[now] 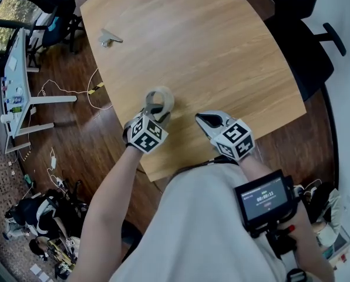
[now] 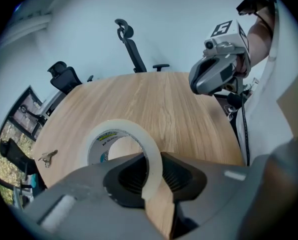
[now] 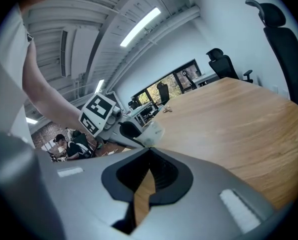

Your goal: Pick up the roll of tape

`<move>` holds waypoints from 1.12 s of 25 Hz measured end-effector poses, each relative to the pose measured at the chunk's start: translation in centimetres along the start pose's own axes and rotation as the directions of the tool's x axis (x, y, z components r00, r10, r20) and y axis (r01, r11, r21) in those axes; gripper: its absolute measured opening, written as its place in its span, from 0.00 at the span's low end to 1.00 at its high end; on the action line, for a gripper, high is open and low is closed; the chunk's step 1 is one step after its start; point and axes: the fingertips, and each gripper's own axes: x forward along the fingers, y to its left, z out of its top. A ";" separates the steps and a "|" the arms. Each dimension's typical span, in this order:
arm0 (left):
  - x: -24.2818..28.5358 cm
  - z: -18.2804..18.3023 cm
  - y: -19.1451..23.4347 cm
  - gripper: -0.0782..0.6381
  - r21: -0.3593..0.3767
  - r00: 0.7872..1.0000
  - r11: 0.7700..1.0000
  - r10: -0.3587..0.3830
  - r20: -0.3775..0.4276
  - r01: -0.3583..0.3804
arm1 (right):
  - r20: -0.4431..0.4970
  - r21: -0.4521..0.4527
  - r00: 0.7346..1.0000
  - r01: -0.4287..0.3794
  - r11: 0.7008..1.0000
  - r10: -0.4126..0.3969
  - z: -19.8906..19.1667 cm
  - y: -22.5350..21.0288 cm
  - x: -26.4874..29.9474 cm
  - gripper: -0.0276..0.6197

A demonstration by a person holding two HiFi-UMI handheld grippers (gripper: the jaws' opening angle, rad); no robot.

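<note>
The roll of tape (image 1: 161, 98) is a pale, translucent ring with a printed core. It stands on edge between the jaws of my left gripper (image 1: 155, 109), near the table's front edge. In the left gripper view the roll's wall (image 2: 148, 149) runs between the two pads, and my left gripper (image 2: 152, 173) is shut on it. The roll looks held slightly above the wood. My right gripper (image 1: 203, 120) hovers to the right of the roll, apart from it. Its jaw tips meet with nothing between them (image 3: 149, 153). The right gripper view shows the tape (image 3: 153, 132) in the left gripper (image 3: 124, 130).
The wooden table (image 1: 222, 51) stretches away from me. A small metal key-like item (image 1: 109, 38) lies at its far left corner. Black office chairs (image 1: 307, 46) stand to the right and at the far left. Cables and a white desk frame (image 1: 22, 93) are on the floor to the left.
</note>
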 end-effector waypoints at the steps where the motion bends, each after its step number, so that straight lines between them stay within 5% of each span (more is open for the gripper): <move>1: -0.4 0.2 -0.1 0.24 -0.015 1.000 1.000 0.007 0.025 -0.007 | -0.002 -0.009 1.000 0.000 1.000 0.000 0.2 -0.1 -0.1 0.05; 6: -2.4 0.7 0.0 0.24 -0.106 0.991 0.993 0.055 0.125 -0.041 | -0.007 -0.050 1.000 0.009 0.999 -0.009 1.6 -1.2 -0.5 0.05; 13: -7.6 2.0 0.3 0.24 -0.208 0.941 0.972 0.169 0.295 -0.109 | 0.011 -0.111 1.000 0.026 0.994 -0.025 4.3 -1.7 -0.1 0.05; 28: -15.0 2.2 -0.5 0.24 -0.466 0.788 0.880 0.349 0.508 -0.089 | 0.058 -0.240 0.997 -0.034 0.970 0.049 8.6 3.8 -1.5 0.05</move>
